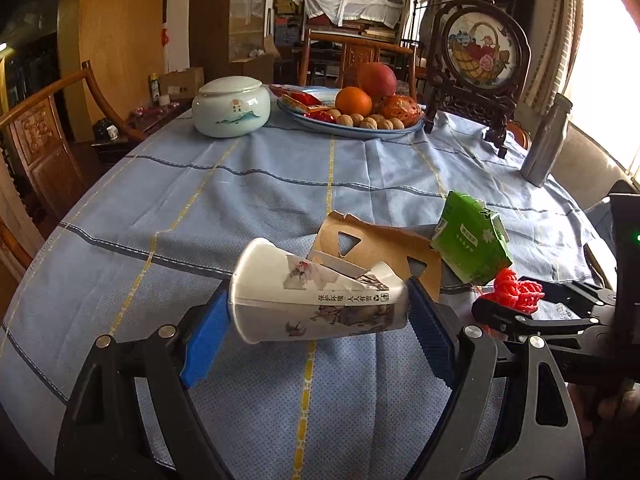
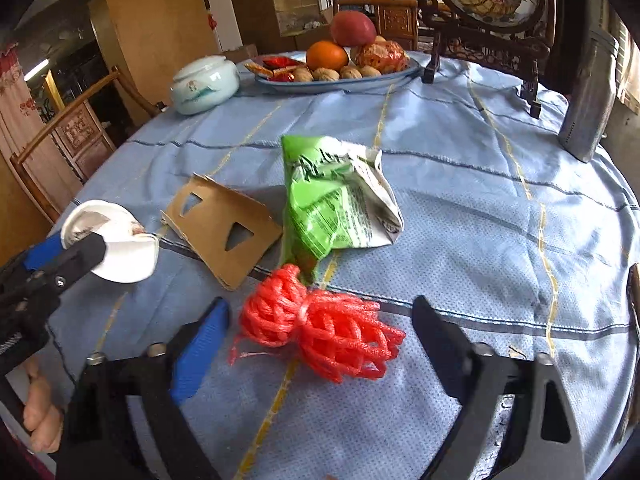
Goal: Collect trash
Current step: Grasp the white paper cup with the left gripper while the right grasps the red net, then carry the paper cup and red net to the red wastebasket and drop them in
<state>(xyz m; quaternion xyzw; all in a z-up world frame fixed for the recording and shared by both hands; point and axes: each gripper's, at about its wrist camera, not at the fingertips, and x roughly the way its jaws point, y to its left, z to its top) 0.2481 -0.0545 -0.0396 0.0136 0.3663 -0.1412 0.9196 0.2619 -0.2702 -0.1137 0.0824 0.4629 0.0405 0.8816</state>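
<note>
The left claw (image 1: 318,312) is clenched on one crushed paper cup (image 1: 316,300) printed with Chinese characters, lifted over the worktop's (image 1: 240,200) near edge. The right claw (image 2: 320,344) is released, its blue pads astride one red foam net (image 2: 320,332). Behind lie one brown cardboard piece (image 2: 224,224) and one green wrapper (image 2: 336,200), its print unreadable.

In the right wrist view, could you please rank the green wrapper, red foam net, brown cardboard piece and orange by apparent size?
1. green wrapper
2. red foam net, though nearest the camera
3. brown cardboard piece, close to the net
4. orange, farthest away
</note>
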